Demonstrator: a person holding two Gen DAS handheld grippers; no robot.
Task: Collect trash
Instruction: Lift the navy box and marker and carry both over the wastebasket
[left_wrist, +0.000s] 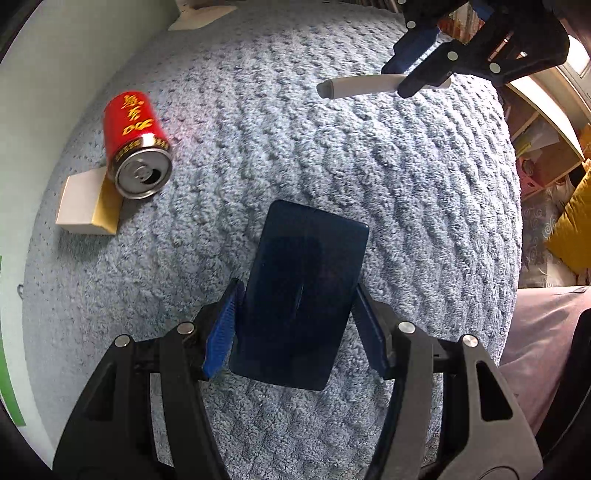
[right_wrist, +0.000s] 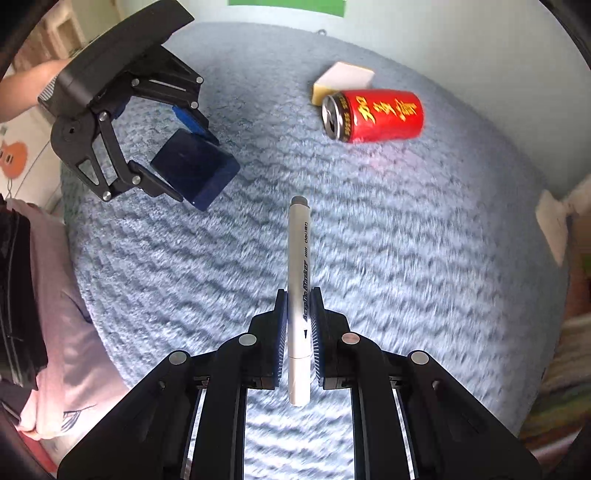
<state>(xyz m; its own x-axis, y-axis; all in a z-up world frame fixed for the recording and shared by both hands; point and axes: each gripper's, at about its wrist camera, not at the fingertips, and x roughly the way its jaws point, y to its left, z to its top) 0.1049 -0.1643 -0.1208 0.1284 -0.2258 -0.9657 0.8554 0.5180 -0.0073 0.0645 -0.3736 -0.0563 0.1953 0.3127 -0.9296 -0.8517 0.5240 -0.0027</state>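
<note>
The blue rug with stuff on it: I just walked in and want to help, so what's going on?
A person is picking up litter with a gripper in each hand. The left gripper holds a dark blue box above the rug; the right gripper is shut on a white marker. A red can lies on its side against a small white box, not yet collected.

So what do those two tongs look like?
Both tongs, left and right, are black plastic, built from jointed bars with round silver pins. Their fingers carry blue ribbed pads. The arm behind the left one is bare, with no sleeve showing.
</note>
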